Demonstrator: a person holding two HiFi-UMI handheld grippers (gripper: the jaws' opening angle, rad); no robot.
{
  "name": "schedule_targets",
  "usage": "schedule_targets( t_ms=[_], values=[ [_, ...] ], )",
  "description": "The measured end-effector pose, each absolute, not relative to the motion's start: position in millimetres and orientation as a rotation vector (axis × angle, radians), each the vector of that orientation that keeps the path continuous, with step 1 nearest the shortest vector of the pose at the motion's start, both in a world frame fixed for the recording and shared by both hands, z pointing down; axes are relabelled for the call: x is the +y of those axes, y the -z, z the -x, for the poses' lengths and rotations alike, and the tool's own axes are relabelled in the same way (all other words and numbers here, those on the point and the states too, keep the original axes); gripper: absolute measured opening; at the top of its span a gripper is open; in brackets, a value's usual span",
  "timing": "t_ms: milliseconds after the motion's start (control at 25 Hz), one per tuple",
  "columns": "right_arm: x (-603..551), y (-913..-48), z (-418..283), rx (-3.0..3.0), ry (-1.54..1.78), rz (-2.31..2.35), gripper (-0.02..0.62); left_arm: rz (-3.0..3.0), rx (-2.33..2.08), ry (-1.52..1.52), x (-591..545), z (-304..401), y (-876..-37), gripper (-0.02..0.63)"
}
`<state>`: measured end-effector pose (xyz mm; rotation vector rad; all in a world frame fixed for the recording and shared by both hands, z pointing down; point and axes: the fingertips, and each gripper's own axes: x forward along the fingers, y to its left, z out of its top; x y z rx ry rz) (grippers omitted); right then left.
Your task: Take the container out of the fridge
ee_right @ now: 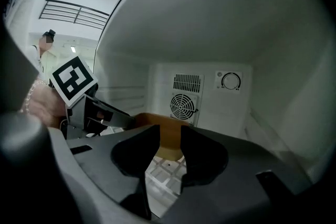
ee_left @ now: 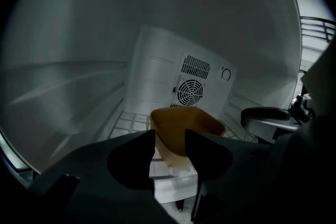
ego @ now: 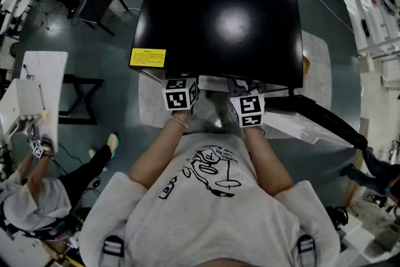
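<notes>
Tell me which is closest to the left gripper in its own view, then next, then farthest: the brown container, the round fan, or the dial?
1. Brown container: just ahead of the left gripper, in the middle, on the wire shelf.
2. Round fan: on the back panel, behind the container.
3. Dial: same back panel, up and right of the fan, so these two are too close to call.

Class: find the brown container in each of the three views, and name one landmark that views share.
Head view: not in it; only the black top of the fridge shows.
Left gripper view: container low centre, on the wire shelf.
Right gripper view: container low centre, below the fan grille.
Shared landmark: the round fan grille on the back wall, in both gripper views.
</notes>
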<state>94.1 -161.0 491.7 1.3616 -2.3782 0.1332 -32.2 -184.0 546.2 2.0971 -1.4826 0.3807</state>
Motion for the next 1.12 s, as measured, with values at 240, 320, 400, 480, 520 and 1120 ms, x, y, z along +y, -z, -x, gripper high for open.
schedule_targets(
  t_ms=[240, 320, 400, 480, 520, 1120],
  values=[
    [-162.1, -497.2, -96.3, -2.371, -0.154, -1.364, 0.123, -2.085, -1.481, -0.390, -191.9, 31.3, -553.1, 0.198],
    [-162.7, -498.1, -97.0, -2.369, -0.158, -1.366, 0.124, -2.083, -1.485, -0.397, -194.7, 31.6, -553.3, 0.198],
    [-163.8, -498.9, -97.5, -2.367, -0.163, -1.368, 0.126, -2.081, -1.487, -0.403, -196.5, 32.2, -553.6, 0.196],
    [-165.2, -499.5, -98.4, -2.365, -0.167, -1.370, 0.127, -2.085, -1.488, -0.409, -197.6, 31.7, -553.0, 0.190],
    [-165.9, -500.0, -99.1, -2.364, -0.172, -1.372, 0.127, -2.090, -1.490, -0.413, -198.0, 31.1, -552.6, 0.177],
    [-171.9, -525.3, -109.0, -2.296, -0.329, -1.409, 0.178, -2.110, -1.501, -0.456, -195.5, 34.4, -551.3, 0.083]
  ],
)
